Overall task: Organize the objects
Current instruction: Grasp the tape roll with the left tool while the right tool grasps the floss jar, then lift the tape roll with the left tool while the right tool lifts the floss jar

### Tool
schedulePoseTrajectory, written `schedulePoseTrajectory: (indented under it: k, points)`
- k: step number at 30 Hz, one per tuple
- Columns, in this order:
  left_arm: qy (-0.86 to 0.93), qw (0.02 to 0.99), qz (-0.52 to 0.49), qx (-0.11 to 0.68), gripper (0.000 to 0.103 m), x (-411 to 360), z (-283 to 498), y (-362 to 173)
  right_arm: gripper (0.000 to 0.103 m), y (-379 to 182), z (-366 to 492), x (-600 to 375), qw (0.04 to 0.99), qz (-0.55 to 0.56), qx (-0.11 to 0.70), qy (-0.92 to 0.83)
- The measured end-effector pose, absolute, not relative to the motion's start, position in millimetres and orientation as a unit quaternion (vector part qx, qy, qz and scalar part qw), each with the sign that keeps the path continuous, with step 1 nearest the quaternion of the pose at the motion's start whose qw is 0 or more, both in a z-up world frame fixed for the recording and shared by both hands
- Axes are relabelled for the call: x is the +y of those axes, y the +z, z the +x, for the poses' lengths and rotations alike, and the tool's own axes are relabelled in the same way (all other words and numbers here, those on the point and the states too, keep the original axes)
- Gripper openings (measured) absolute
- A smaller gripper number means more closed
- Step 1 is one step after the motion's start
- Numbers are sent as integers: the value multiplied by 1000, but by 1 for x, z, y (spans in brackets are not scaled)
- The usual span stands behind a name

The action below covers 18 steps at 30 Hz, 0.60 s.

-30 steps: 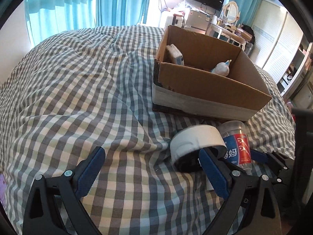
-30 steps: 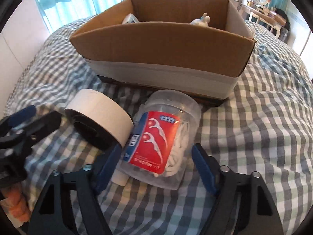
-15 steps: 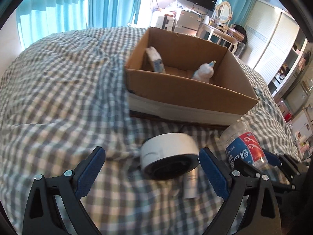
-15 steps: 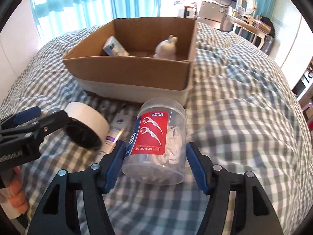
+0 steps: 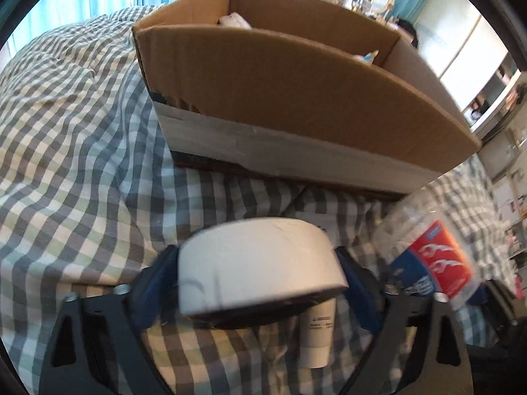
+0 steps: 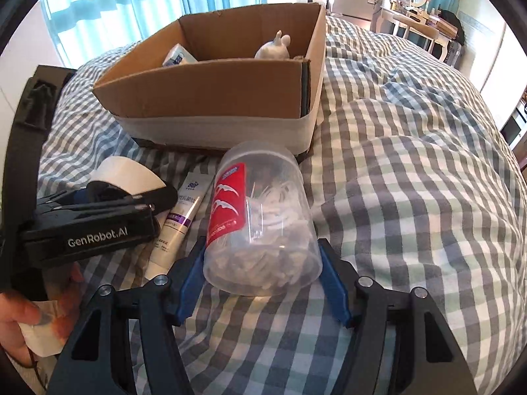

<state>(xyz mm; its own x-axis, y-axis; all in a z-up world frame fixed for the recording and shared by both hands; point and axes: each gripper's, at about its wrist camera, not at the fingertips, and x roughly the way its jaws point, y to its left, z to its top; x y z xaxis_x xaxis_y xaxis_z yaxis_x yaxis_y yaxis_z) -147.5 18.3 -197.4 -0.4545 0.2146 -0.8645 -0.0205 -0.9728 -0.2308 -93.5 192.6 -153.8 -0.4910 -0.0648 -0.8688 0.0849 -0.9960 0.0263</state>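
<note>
A white tape roll (image 5: 260, 263) lies tilted on the checked bedspread (image 5: 82, 164), partly on a white cream tube (image 5: 318, 329). My left gripper (image 5: 257, 283) straddles the roll and its jaws are closing. The blue pads sit close against the roll's sides, and I cannot see them pressing. My right gripper (image 6: 263, 279) is shut on a clear jar of floss picks (image 6: 263, 223) with a red label, held tilted just above the bed. The jar (image 5: 428, 263) also shows at the right of the left wrist view. The roll (image 6: 128, 174) and tube (image 6: 181, 220) lie left of the jar.
An open cardboard box (image 6: 210, 98) stands just beyond the objects, holding a white figurine (image 6: 273, 49) and a small pack (image 6: 178, 56). A person's hand (image 6: 19, 316) grips the left tool. The bedspread spreads out to the right of the box; furniture stands far behind it.
The left gripper dropped down and forward over the tape roll, which now sits between its fingers. The right gripper closed on the jar and lifted it off the bed.
</note>
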Motion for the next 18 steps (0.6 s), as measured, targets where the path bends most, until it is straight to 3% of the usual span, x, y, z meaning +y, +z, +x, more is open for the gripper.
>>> schedulePoseTrajectory:
  k: [18]
  points:
    - [882, 72, -444, -140, 86, -1, -96, -144, 62, -163, -109, 186, 50, 502, 6, -863]
